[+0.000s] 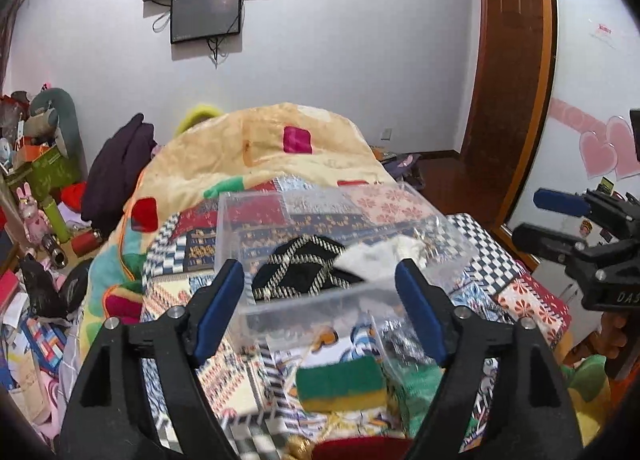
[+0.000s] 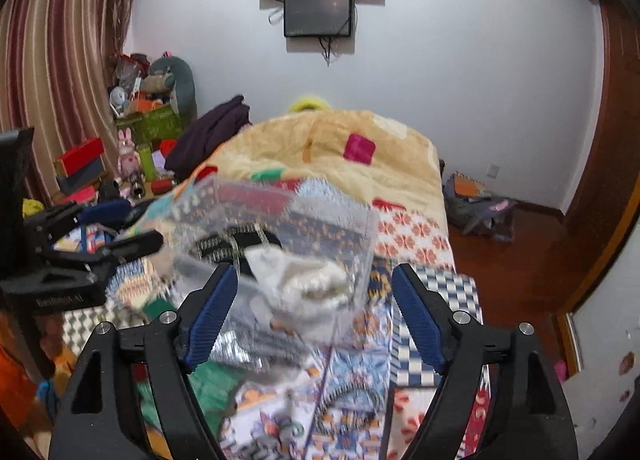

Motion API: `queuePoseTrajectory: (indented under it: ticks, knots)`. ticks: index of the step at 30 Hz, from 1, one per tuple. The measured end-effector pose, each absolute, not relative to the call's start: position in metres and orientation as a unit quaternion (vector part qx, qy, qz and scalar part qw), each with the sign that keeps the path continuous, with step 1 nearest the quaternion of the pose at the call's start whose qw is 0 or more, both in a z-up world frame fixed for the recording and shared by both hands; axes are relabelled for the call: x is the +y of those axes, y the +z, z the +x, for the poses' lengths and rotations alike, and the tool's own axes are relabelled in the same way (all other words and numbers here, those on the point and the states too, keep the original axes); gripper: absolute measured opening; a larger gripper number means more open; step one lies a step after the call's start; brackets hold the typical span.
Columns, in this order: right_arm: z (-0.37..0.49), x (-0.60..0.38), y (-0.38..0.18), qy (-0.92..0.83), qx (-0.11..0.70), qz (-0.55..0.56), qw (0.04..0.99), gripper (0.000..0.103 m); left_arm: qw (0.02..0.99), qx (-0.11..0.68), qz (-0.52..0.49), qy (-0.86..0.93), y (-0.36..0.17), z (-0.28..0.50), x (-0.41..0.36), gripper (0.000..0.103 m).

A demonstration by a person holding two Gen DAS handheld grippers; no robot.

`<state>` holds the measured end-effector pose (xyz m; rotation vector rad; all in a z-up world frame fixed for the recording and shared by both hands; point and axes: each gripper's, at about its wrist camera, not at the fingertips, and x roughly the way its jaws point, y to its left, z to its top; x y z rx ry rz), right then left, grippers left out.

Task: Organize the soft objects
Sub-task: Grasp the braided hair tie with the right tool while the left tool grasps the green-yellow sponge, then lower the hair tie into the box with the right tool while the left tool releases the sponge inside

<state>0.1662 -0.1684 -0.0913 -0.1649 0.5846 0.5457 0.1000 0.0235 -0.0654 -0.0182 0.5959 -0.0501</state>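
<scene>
Both tongs, left (image 1: 320,300) and right (image 2: 314,308), gape apart, empty, facing the clear box (image 1: 332,228) at twelve o'clock; likely next: grab the green-yellow cloth (image 1: 340,386) on the bed (image 1: 520,280).

Both the left gripper (image 1: 320,292) and right gripper (image 2: 312,298) point toward 12 o'clock, jaws spread wide, holding nothing.

Right gripper (image 2: 312,312) fingers spread wide, clear box (image 2: 360,244) holding white cloth (image 2: 304,276), patchwork bedspread (image 2: 424,292)

Black gripper (image 1: 320,292) frames, blue ribbed pads (image 1: 218,314), silver screws.
</scene>
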Motion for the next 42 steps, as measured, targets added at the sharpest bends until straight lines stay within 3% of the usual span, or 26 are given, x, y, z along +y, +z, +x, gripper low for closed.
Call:
queuePoseTrajectory:
  ticks: [9, 16, 19, 21, 23, 27, 30, 42]
  knots:
    - [0.178, -0.198, -0.170, 0.233, 0.404, -0.040, 0.884, 0.077, 0.935, 0.352, -0.018, -0.031, -0.111, 0.091, 0.019, 0.082]
    - [0.184, -0.201, -0.196, 0.224, 0.438, -0.044, 0.870, 0.076, 0.923, 0.382, -0.024, -0.036, -0.140, 0.086, 0.019, 0.082]
    - [0.180, -0.199, -0.198, 0.226, 0.440, -0.053, 0.868, 0.063, 0.920, 0.389, -0.030, -0.038, -0.146, 0.089, 0.019, 0.082]
    - [0.179, -0.200, -0.203, 0.227, 0.445, -0.054, 0.865, 0.049, 0.920, 0.389, -0.032, -0.038, -0.149, 0.090, 0.018, 0.082]
    - [0.179, -0.202, -0.206, 0.229, 0.449, -0.052, 0.862, 0.042, 0.920, 0.390, -0.032, -0.039, -0.150, 0.090, 0.017, 0.081]
    - [0.175, -0.202, -0.203, 0.230, 0.444, -0.053, 0.865, 0.024, 0.919, 0.391, -0.034, -0.042, -0.152, 0.092, 0.018, 0.065]
    - [0.173, -0.203, -0.202, 0.232, 0.440, -0.052, 0.866, 0.014, 0.920, 0.389, -0.037, -0.042, -0.153, 0.092, 0.021, 0.063]
    - [0.163, -0.197, -0.161, 0.254, 0.387, -0.038, 0.886, 0.012, 0.941, 0.337, -0.026, -0.033, -0.118, 0.075, 0.023, 0.062]
